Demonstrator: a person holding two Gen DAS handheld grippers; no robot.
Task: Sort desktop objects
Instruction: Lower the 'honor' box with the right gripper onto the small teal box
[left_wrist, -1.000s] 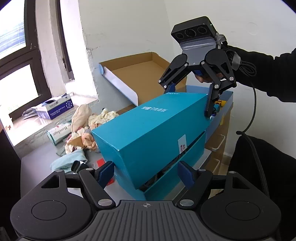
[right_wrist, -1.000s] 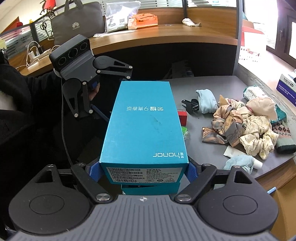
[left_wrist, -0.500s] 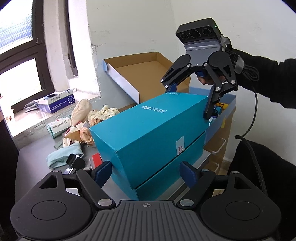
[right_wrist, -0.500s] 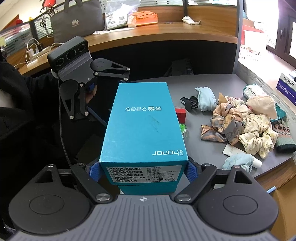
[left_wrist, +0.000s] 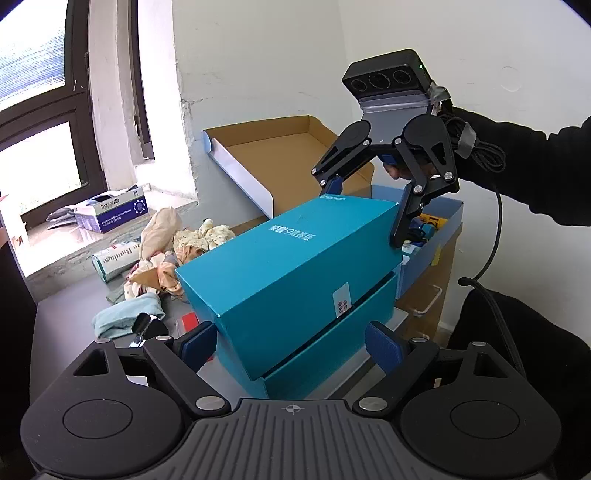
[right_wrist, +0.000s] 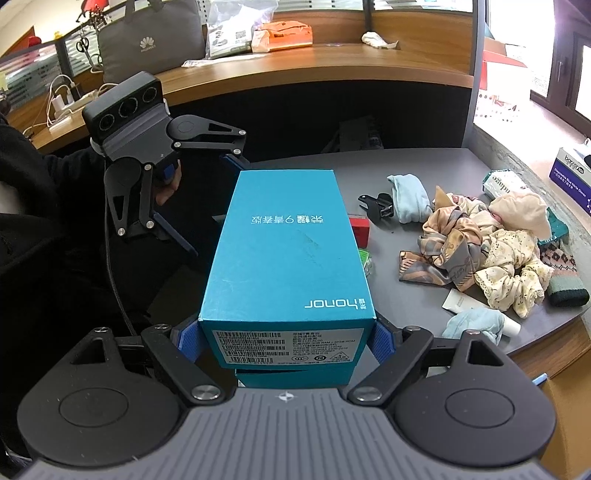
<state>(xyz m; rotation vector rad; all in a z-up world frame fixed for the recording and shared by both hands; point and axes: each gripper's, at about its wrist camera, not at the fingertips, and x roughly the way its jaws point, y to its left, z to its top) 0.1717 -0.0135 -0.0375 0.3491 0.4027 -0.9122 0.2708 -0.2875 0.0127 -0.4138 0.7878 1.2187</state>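
A teal Honor phone box (left_wrist: 295, 273) is held above the grey desk; it also shows in the right wrist view (right_wrist: 288, 254). Its lid sits slightly raised over the base (left_wrist: 332, 354). My right gripper (right_wrist: 284, 339) is shut on the lid's near end and appears in the left wrist view (left_wrist: 365, 206) at the box's far end. My left gripper (left_wrist: 291, 343) is open, its blue pads wide on either side of the box's other end and apart from it. It shows in the right wrist view (right_wrist: 207, 206) beyond the box.
A pile of cloths and socks (right_wrist: 480, 251) lies on the grey desk (right_wrist: 406, 295) with a black clip (right_wrist: 380, 205), a red block (right_wrist: 360, 230) and a bandage box (left_wrist: 114, 258). An open cardboard box (left_wrist: 288, 155) and a blue tray (left_wrist: 432, 236) stand behind.
The box has been lifted slightly and its lid closed down nearer the base. My left gripper drew back a little, staying open around the box end.
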